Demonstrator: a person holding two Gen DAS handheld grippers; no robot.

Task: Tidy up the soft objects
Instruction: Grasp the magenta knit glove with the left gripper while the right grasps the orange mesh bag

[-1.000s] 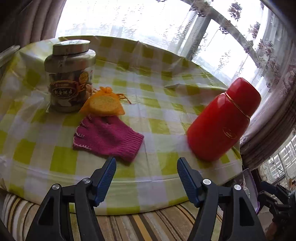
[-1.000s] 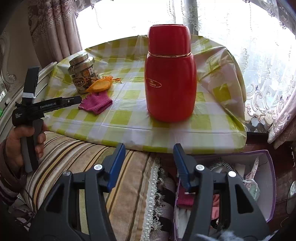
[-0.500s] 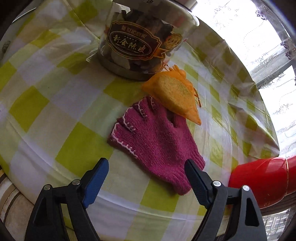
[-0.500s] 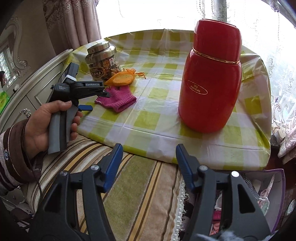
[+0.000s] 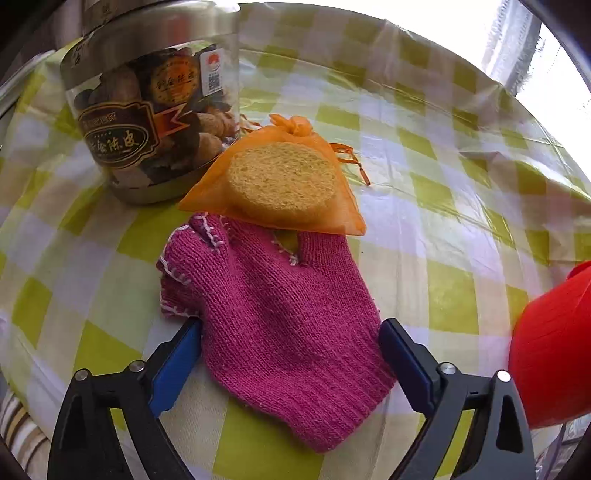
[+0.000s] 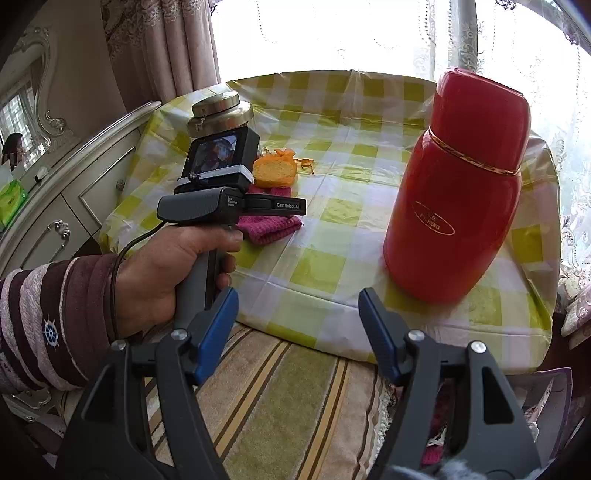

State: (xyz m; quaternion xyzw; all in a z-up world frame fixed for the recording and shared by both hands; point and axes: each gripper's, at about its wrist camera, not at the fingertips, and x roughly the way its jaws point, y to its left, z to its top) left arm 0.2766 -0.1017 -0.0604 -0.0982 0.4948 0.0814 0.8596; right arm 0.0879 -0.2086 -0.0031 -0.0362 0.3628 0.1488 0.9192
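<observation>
Pink glove (image 5: pixel 280 317) on table; handle reads "GenRobot.AI".

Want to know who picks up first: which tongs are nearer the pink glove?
Left. The left tongs straddle the pink glove, open, pads not yet pressing. The right tongs hang open off the table's near edge, above the striped cushion.

Bright daylight pours through the lace-curtained window (image 6: pixel 332 33) behind my table with its green-and-white checked cloth (image 6: pixel 332 236). To my left stands a cream dresser (image 6: pixel 74 206) with ornate handles, and a striped cushion (image 6: pixel 280 406) lies just below the table's edge.
</observation>
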